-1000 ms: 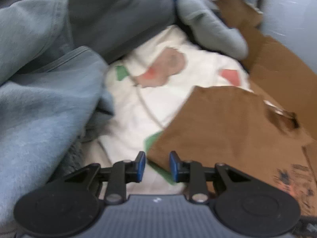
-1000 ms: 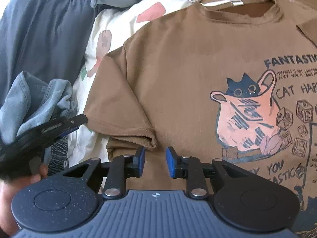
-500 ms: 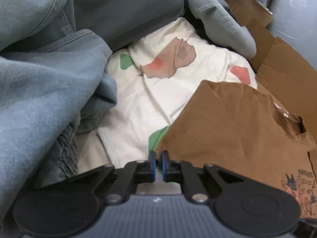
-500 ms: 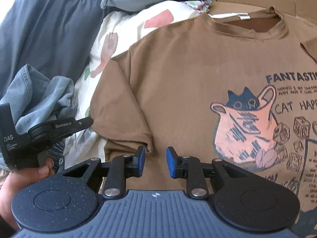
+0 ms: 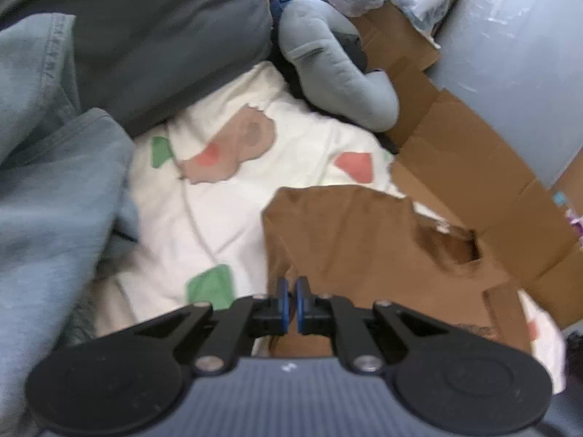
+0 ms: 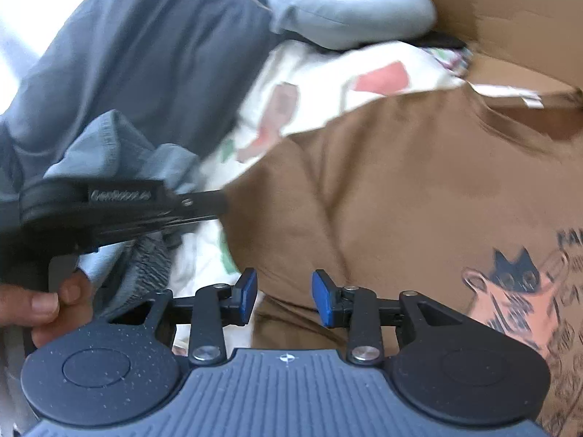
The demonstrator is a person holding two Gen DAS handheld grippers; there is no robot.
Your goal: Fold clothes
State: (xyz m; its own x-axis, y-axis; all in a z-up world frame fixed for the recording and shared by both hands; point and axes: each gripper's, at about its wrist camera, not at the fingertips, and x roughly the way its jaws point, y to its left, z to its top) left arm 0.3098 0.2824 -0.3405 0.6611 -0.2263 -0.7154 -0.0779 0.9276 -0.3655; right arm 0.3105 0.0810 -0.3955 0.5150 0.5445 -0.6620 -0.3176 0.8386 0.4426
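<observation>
**Sleeve Pinched and Lifted at the Left Edge**

Since a second ago the left gripper has clenched its fingers on the edge of the brown T-shirt and drawn that sleeve up off the bedding, so the cloth now folds over toward the shirt's body. In the right wrist view the same gripper reaches in from the left, held by a hand, its tip meeting the shirt's left edge. The right gripper is opening its fingers just above the shirt's lower left part; brown cloth shows between them, but the blue pads do not press it. The shirt lies chest up, cat print visible, on a white patterned blanket. Behind it stands an open cardboard box; what it holds cannot be made out. A grey-blue plush lies beside the box, and blue denim is heaped to the left.
</observation>
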